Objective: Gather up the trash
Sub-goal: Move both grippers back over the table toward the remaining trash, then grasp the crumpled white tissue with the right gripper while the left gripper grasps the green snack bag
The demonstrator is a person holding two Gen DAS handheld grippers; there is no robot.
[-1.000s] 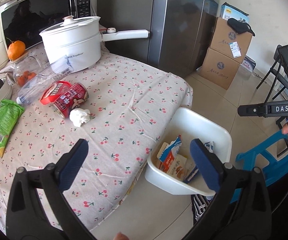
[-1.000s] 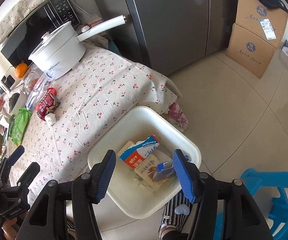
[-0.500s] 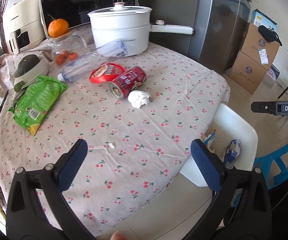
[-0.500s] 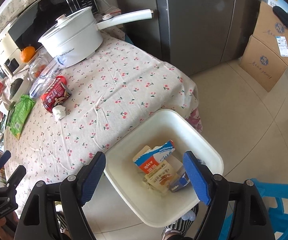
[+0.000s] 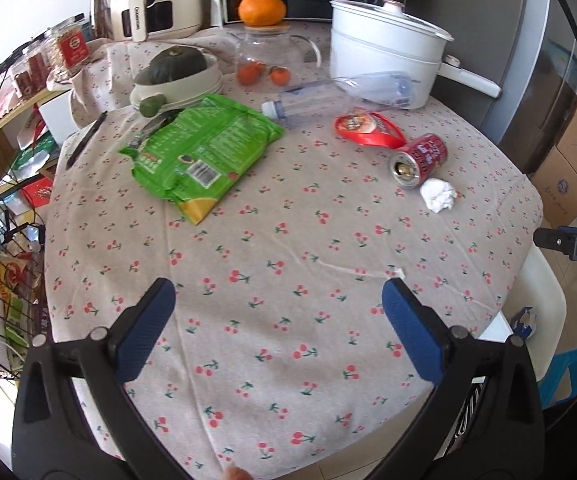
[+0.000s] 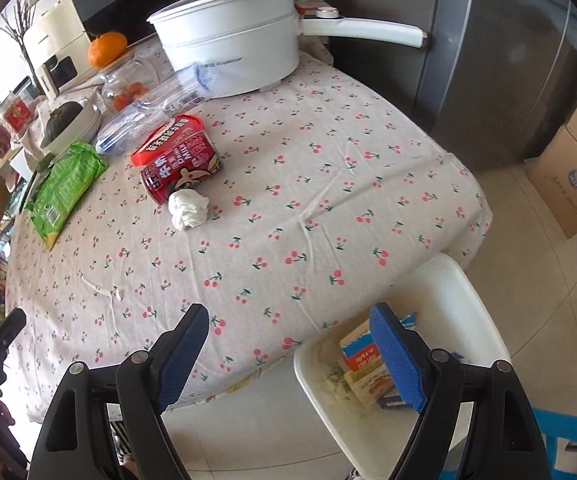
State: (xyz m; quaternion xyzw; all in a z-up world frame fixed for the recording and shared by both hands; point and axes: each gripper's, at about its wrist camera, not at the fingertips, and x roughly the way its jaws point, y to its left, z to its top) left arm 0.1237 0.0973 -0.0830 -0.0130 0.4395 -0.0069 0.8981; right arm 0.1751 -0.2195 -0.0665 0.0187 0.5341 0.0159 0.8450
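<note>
Both grippers, left (image 5: pixel 278 304) and right (image 6: pixel 290 330), have been swung over the table (image 6: pixel 308 184), jaws wide and empty; a crumpled white tissue (image 6: pixel 188 209) touches the red can (image 6: pixel 180 162)

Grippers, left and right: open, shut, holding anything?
Left gripper: open, empty, above the tablecloth.
Right gripper: open, empty.

Cherry-print tablecloth (image 5: pixel 288 240) over the table; grey fridge (image 6: pixel 500 60) behind, beige tiled floor (image 6: pixel 548 280) — cardboard boxes (image 6: pixel 568 184) stacked there

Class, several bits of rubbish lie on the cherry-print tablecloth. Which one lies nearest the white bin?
The crumpled white tissue ball, beside the tipped red drink can. The green snack bag and clear plastic bottle lie farther from the white plastic bin.
</note>
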